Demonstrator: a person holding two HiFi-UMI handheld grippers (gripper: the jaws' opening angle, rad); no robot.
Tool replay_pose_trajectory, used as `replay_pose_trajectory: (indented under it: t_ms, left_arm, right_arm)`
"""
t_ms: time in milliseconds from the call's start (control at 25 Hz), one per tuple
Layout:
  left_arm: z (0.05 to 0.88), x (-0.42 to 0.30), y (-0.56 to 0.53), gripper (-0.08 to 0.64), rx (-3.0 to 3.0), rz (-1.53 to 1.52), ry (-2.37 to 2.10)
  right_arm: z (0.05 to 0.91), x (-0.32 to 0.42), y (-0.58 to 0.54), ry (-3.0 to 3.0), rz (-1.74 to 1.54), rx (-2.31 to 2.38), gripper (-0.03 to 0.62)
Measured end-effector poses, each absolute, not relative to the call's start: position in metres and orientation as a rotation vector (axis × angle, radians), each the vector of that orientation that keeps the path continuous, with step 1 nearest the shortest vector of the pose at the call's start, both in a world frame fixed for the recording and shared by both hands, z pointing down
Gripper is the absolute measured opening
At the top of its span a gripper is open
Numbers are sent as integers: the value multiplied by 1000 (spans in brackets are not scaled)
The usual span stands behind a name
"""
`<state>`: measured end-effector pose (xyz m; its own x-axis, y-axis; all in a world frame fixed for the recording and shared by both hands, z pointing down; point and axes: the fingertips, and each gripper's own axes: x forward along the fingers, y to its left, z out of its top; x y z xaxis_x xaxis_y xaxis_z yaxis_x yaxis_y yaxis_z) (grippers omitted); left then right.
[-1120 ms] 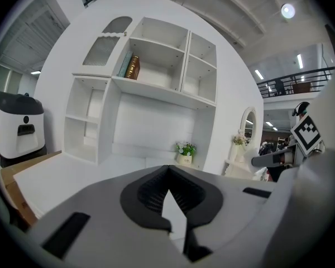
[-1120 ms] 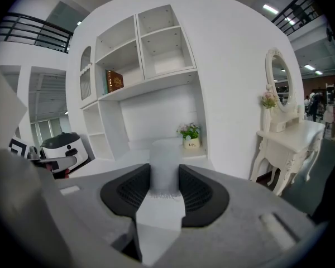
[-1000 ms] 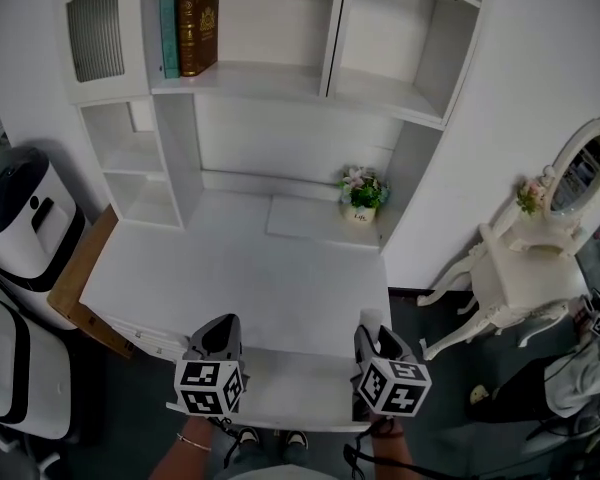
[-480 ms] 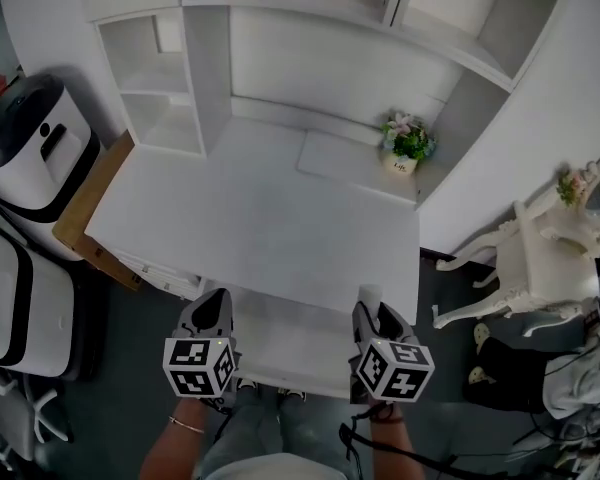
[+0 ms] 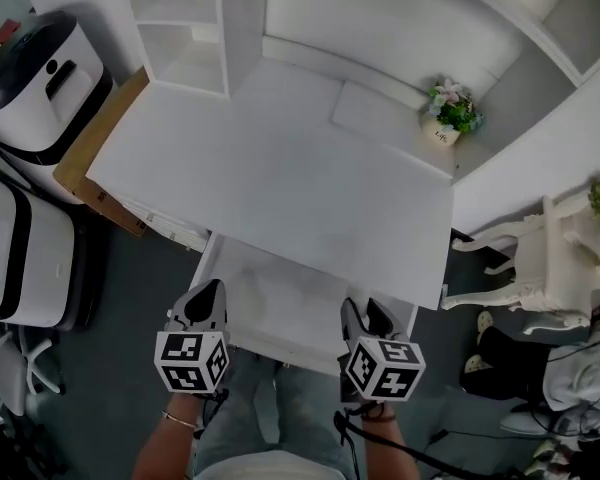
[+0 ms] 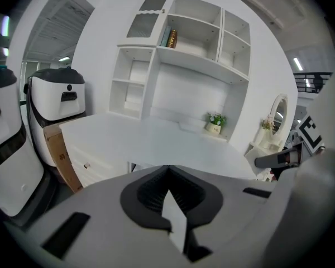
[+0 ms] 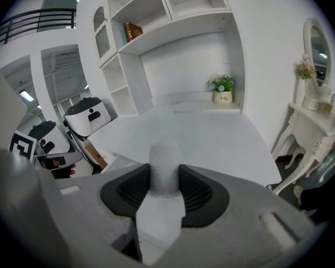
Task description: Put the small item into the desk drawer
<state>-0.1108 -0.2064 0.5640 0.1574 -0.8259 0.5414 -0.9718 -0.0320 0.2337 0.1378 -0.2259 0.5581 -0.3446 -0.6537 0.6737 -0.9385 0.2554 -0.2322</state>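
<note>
The white desk (image 5: 280,178) has its shallow drawer (image 5: 242,271) pulled out toward me, and the drawer looks bare. My right gripper (image 5: 366,320) hovers over the drawer's front right corner. It is shut on a small white cylinder-shaped item (image 7: 164,159), which stands upright between the dark pads (image 7: 195,191) in the right gripper view. My left gripper (image 5: 206,306) is at the drawer's front left corner, and in the left gripper view its jaws (image 6: 167,175) are shut with nothing in them.
A small potted flower (image 5: 450,116) and a flat white mat (image 5: 380,118) sit at the back right of the desk. White machines (image 5: 40,78) and a brown box (image 5: 92,163) stand to the left. An ornate white stool (image 5: 540,268) is on the right. My legs are below the drawer.
The head view has tipped downward, so the upper shelves and books left the picture and the open drawer shows more fully. Both grippers stay shut at the drawer's front.
</note>
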Motion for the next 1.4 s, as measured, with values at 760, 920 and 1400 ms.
replay_pose_trajectory:
  t_ms: [760,920,1400]
  left_arm:
    - [591,-150,-183,-3,1750,318,-1782]
    - [593,-160,-173,-3,1707,305,-1808]
    - [604,-198,-135,-3,1543,261,-1924]
  right_arm:
    - [612,77,-220,-2090,891,1215,161]
    - [626,60,-220,-2090,880,1144,161]
    - [679,30,-215,-2039,855,937,161]
